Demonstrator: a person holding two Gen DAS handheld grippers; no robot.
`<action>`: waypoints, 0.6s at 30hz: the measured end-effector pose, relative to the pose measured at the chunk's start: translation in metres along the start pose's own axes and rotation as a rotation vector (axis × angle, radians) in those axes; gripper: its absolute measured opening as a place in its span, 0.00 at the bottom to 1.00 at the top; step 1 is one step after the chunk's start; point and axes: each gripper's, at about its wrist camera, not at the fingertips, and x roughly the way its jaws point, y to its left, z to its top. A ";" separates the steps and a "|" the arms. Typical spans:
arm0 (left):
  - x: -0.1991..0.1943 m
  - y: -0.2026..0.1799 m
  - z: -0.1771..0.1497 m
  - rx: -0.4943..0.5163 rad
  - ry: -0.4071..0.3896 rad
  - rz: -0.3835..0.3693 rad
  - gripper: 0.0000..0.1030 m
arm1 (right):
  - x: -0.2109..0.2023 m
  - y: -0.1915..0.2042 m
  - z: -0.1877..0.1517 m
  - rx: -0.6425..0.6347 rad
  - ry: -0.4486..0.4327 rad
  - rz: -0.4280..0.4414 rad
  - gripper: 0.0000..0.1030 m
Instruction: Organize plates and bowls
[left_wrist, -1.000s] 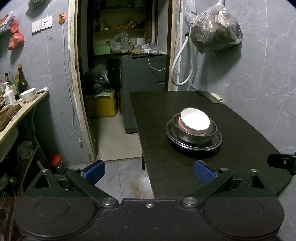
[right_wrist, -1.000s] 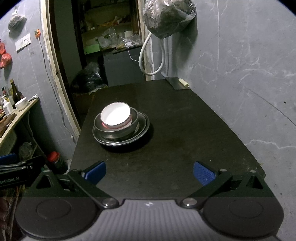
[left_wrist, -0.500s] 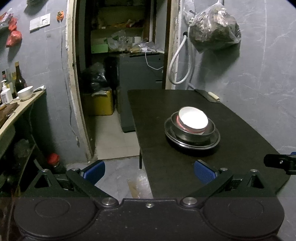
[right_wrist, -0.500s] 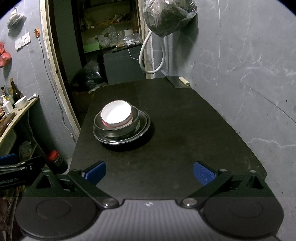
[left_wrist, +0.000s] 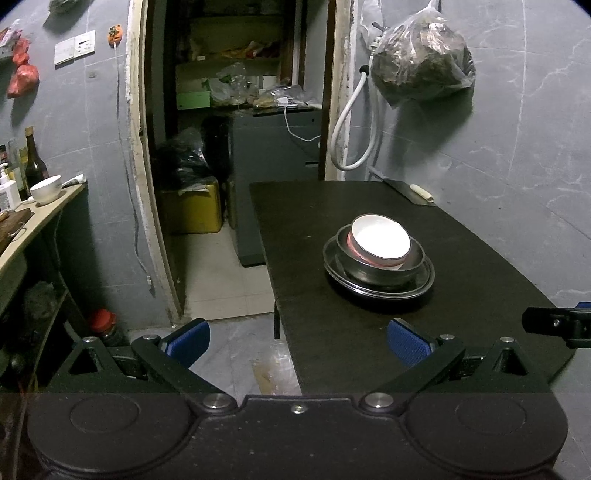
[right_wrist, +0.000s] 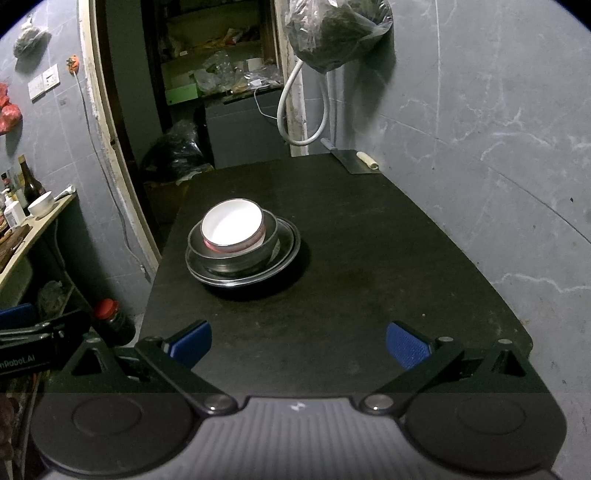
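Observation:
A white bowl with a red band (left_wrist: 380, 242) (right_wrist: 233, 228) sits inside a steel bowl (left_wrist: 384, 269) (right_wrist: 236, 258), which sits on a steel plate (left_wrist: 424, 284) (right_wrist: 284, 251) on the black table (left_wrist: 332, 325) (right_wrist: 369, 258). My left gripper (left_wrist: 297, 339) is open and empty, held back over the table's near left corner. My right gripper (right_wrist: 298, 343) is open and empty above the table's near edge. The stack lies well ahead of both.
A cleaver (right_wrist: 356, 162) lies at the table's far right corner by the wall. A full plastic bag (left_wrist: 421, 70) and white hose hang on the wall. A side counter (left_wrist: 40, 214) with a white bowl and bottles stands left. A red-lidded jar (right_wrist: 110, 317) stands on the floor.
Both grippers have drawn back a little from the stack, so it looks smaller and farther. Both stay open and empty. The stack has not moved.

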 end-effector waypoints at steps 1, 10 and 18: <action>0.000 0.000 0.000 0.000 0.001 -0.001 0.99 | 0.000 0.000 0.000 0.000 0.000 -0.001 1.00; 0.002 -0.001 0.002 0.000 0.003 0.001 0.99 | 0.000 -0.001 0.001 0.003 0.005 -0.007 1.00; 0.003 0.000 0.002 -0.002 0.002 0.000 0.99 | 0.001 -0.001 0.002 0.003 0.006 -0.008 1.00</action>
